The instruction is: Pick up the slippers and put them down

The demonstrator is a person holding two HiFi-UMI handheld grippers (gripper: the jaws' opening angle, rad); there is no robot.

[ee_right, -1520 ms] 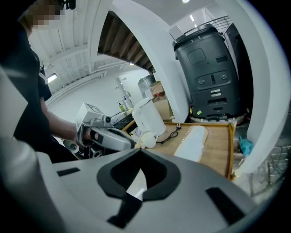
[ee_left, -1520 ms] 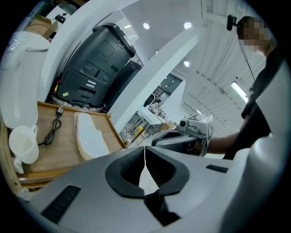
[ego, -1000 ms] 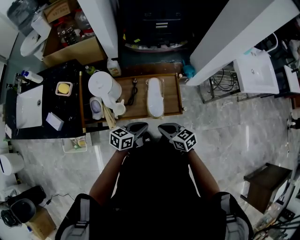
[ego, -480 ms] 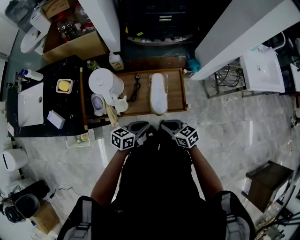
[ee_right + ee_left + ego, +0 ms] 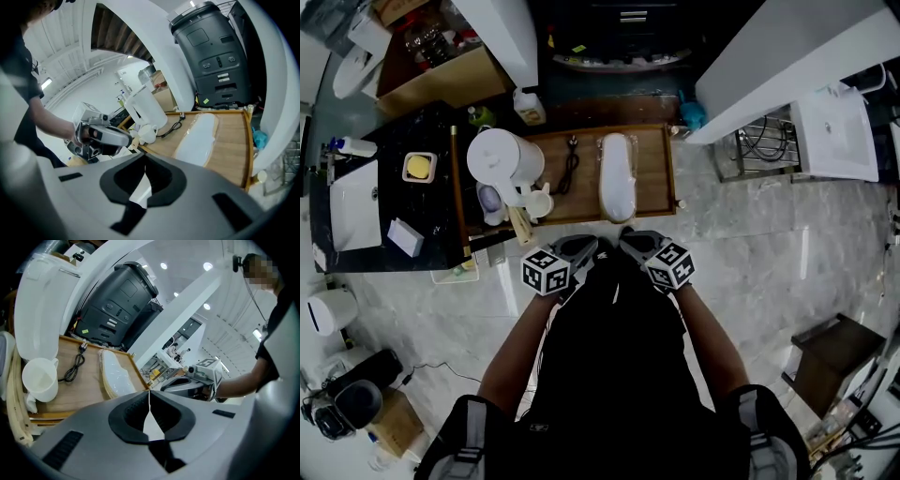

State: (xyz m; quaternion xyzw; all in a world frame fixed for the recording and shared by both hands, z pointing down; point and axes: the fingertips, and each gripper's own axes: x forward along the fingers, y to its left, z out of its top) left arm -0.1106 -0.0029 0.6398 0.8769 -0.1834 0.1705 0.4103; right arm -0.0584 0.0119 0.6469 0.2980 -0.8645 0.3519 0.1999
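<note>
Both grippers are closed with nothing between the jaws: the left gripper (image 5: 149,392) and the right gripper (image 5: 144,159) each show their dark pads meeting at the tips. They are held side by side at the near edge of the wooden tray (image 5: 652,159). The slippers (image 5: 617,176) lie flat on that tray just ahead of the right gripper's tips, and ahead and to the right of the left gripper's. They look like a thin white pair stacked sole to sole in a glossy clear wrapper (image 5: 115,373), long and oval with rounded ends. I judge them light, soft and floppy, so they should bend if lifted by one end, and the film is likely slippery and may crinkle or slide under the pads. The best hold is probably across the narrow width near the middle, or one gripper at each end, pinching through wrapper and sole together. The tray is smooth, pale, grained wood with a raised rim. A matte white cup (image 5: 40,378) and a black cable (image 5: 75,366) lie left of the slippers.
</note>
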